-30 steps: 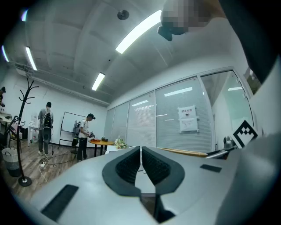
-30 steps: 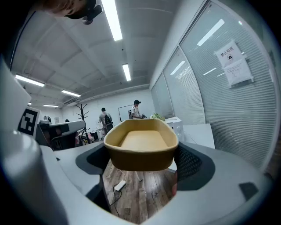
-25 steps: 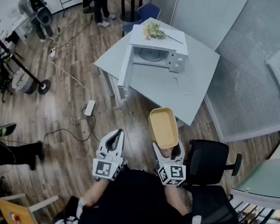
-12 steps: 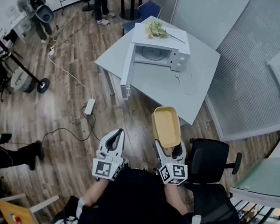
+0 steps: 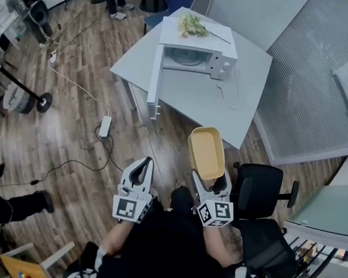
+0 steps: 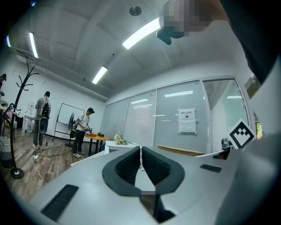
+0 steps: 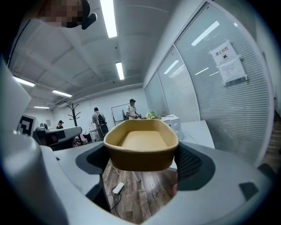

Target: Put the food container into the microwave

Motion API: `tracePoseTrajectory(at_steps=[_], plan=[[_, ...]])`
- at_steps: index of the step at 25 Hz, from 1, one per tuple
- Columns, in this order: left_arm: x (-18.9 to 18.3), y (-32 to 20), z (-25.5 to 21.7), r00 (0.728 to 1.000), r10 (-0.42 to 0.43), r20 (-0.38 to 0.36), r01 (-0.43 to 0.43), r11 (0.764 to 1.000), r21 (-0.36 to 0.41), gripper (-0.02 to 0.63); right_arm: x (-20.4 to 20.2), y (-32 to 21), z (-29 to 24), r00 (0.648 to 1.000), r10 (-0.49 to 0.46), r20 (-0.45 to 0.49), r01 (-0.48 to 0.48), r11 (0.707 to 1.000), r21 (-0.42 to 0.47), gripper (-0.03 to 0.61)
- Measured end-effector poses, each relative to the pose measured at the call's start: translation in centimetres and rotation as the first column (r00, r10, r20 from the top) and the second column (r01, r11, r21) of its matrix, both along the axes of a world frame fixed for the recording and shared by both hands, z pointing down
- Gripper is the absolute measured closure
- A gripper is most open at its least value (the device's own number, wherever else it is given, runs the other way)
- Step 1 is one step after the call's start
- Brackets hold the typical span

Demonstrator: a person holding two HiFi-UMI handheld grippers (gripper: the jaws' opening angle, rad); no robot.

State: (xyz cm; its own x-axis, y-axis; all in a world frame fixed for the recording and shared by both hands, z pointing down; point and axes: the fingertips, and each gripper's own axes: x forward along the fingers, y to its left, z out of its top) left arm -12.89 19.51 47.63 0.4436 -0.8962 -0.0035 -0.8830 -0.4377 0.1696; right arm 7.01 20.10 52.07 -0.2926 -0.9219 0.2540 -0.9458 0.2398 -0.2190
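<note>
Over the last second the right tool (image 5: 210, 181) has kept its clamp on the food container (image 5: 206, 153), while the microwave (image 5: 196, 53) has slid a little up the head view. The carry is still short of the surface (image 5: 195, 104).

The right tool's jaws are closed across the container's near end. The tub is level and empty, held out over the wood floor (image 5: 72, 139). The left tool (image 5: 139, 173) hangs beside it, jaws together on nothing.

The microwave stands well ahead on the surface, its door (image 5: 155, 83) swung wide and flowers (image 5: 192, 26) on top.

To do this step well, I judge the tub should stay level and come in square to the cavity. It should pass clear of the door's edge and enter low enough to miss the roof.
</note>
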Motion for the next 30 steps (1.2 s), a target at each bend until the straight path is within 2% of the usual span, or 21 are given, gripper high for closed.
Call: tracePoseTrajectory(at_steps=[5,11,15,19,26,30], plan=[[1.0,-4.3,1.0,1.0,-0.02,0.003,0.02,1.0,-0.011,0.583,0.6,-5.0,1.9,0.999,-0.034,-0.023,0.034,0.999,-0.013,0.104],[4.0,-12.8,-0.3,0.998,-0.06,0.033,0.058,0.998,0.038,0.583,2.9,-14.0,1.4,0.995,-0.096,-0.022,0.097,0.995,0.02,0.104],[6.3,-18.5,-2.2,0.995,-0.094,0.016,0.093,0.994,0.059,0.583,5.5,-20.8,1.2,0.991,-0.124,-0.041,0.125,0.992,0.03,0.104],[8.2,-22.3,-3.2,0.992,-0.126,-0.009,0.126,0.989,0.073,0.583,7.2,-26.2,2.4,0.984,-0.165,-0.061,0.166,0.986,0.003,0.104],[8.6,-28.2,-3.0,0.988,-0.156,-0.012,0.157,0.986,0.062,0.583,5.1,-34.8,8.5,0.963,-0.254,-0.09,0.243,0.963,-0.116,0.104],[7.9,-31.9,-2.6,0.986,-0.165,-0.014,0.166,0.984,0.068,0.583,2.8,-40.6,12.0,0.951,-0.28,-0.133,0.261,0.954,-0.145,0.104]])
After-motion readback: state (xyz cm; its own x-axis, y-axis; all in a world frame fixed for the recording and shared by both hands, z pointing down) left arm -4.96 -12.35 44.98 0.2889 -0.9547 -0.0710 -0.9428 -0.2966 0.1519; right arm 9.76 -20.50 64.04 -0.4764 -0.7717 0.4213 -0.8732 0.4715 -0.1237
